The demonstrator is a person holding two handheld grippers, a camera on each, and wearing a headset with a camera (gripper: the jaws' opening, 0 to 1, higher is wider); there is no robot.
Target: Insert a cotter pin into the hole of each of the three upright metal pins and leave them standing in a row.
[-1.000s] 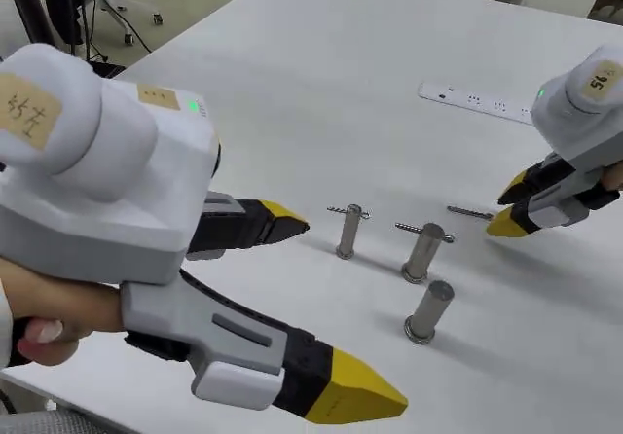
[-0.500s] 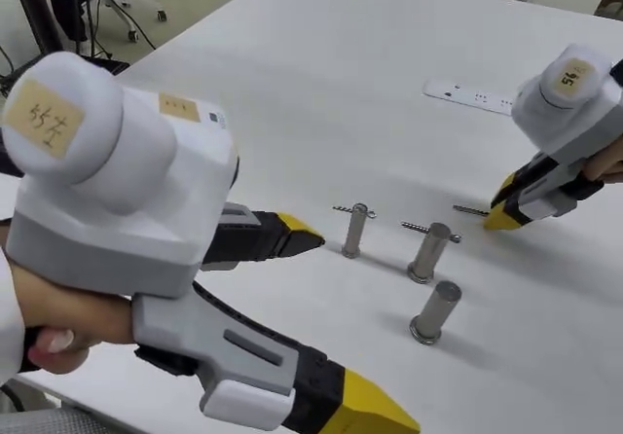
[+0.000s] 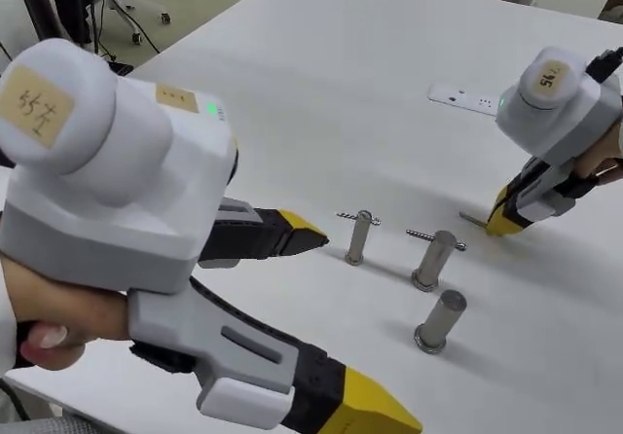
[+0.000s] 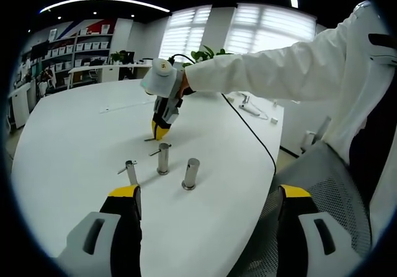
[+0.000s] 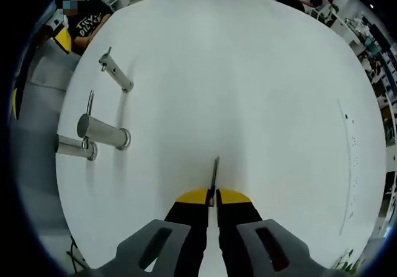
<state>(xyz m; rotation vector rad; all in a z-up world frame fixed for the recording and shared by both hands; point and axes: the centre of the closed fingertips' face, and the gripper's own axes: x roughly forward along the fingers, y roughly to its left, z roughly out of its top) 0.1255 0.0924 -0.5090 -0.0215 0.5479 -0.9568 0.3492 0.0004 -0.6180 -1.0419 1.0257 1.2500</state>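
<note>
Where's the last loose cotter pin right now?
The cotter pin is pinched between the tips of the right gripper at the table surface, on the right of the head view, nearest the middle upright pin.

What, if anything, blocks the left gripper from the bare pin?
Probably nothing, so yes: the left gripper is open, the bare pin stands free on the table ahead of its jaws, and the right gripper is beyond the row, shut on a cotter.

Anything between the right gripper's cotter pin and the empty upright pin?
Partly: the middle upright pin, already pinned, stands close beside the straight line from the cotter pin in the right gripper to the empty upright pin.
</note>
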